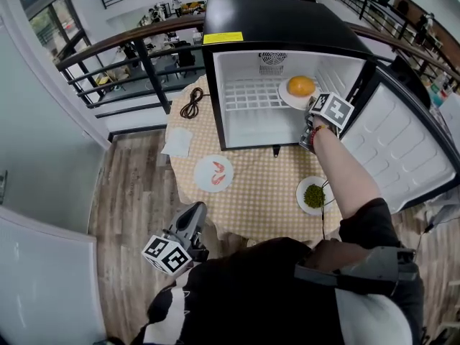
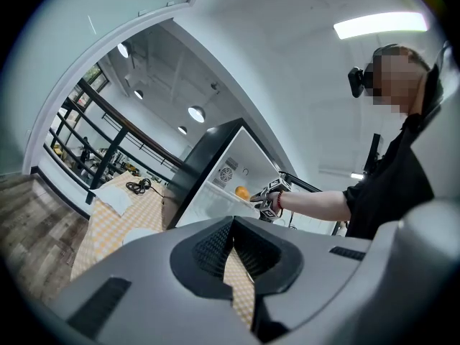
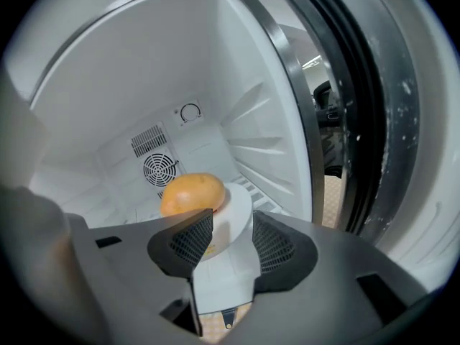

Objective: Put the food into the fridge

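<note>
A small black fridge stands open on the checkered table. On its wire shelf lies a white plate with an orange-yellow fruit. My right gripper reaches into the fridge at that plate. In the right gripper view the plate's rim lies between the gripper's spread jaws, and the fruit sits just beyond. The pads do not press on it. My left gripper hangs low beside the person's body, off the table, with its jaws close together and nothing between them.
A plate of shrimp and a plate of green vegetables sit on the table in front of the fridge. The fridge door swings wide to the right. A coiled cable and a paper napkin lie at the table's left.
</note>
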Demonstrator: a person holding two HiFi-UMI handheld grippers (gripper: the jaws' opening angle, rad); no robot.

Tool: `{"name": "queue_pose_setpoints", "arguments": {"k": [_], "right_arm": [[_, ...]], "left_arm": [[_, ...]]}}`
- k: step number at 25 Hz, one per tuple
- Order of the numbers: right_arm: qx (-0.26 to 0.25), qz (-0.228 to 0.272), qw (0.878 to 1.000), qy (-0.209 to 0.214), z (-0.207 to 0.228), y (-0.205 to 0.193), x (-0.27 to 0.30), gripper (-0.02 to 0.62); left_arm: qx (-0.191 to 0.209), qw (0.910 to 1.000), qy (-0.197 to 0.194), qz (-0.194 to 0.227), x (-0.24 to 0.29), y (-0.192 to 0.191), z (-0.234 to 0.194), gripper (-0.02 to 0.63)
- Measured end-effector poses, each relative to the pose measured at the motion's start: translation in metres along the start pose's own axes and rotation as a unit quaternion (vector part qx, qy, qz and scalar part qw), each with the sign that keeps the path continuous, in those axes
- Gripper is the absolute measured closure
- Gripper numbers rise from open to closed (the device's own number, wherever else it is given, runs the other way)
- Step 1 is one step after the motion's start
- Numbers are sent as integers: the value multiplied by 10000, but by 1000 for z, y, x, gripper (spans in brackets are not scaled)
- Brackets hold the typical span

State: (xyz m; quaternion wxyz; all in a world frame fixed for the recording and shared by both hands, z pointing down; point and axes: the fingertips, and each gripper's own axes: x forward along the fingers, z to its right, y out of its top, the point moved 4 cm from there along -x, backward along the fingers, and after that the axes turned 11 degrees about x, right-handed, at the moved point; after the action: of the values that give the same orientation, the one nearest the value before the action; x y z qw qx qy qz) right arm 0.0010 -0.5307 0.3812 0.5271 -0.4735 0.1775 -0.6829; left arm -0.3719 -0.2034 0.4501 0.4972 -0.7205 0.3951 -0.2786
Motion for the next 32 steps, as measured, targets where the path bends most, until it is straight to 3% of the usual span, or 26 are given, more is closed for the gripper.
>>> {"name": "queue_pose_setpoints", "arguments": {"k": [4, 7, 12, 15, 18, 22, 24, 28, 32], "right_arm": [[-178, 250, 9983, 490, -16, 8, -22, 423], [-620, 528, 9909, 1076, -36, 16, -54, 425], [-1236, 1169, 9592, 2260, -52, 17, -126, 483], [-1125, 1462, 9373, 2955, -45, 8, -175, 571], [-840, 1579, 9206, 3470, -22, -12, -225, 572], [-404, 1088, 9019, 4161, 20, -56, -271, 572], [-383, 724, 8941, 4403, 35, -81, -288, 572], [-224, 103, 8923, 4507, 61, -119, -317, 572], [-105, -278, 8981, 4388, 87, -146, -335, 572]], "left_arm": [[79, 10000, -23, 42, -5, 2, 8, 592], [134, 9998, -111, 31, -5, 2, 19, 592], [239, 9991, -336, -9, -3, -2, 42, 592], [396, 9979, -490, 153, -3, 1, 57, 592], [816, 9935, -652, 461, -7, 8, 77, 592], [1109, 9832, -1336, 554, -6, 3, 110, 592], [1198, 9805, -1458, 552, -5, -2, 119, 592], [1010, 9857, -1292, 386, -5, -18, 133, 592], [1013, 9854, -1352, 190, -13, -26, 156, 592]]}}
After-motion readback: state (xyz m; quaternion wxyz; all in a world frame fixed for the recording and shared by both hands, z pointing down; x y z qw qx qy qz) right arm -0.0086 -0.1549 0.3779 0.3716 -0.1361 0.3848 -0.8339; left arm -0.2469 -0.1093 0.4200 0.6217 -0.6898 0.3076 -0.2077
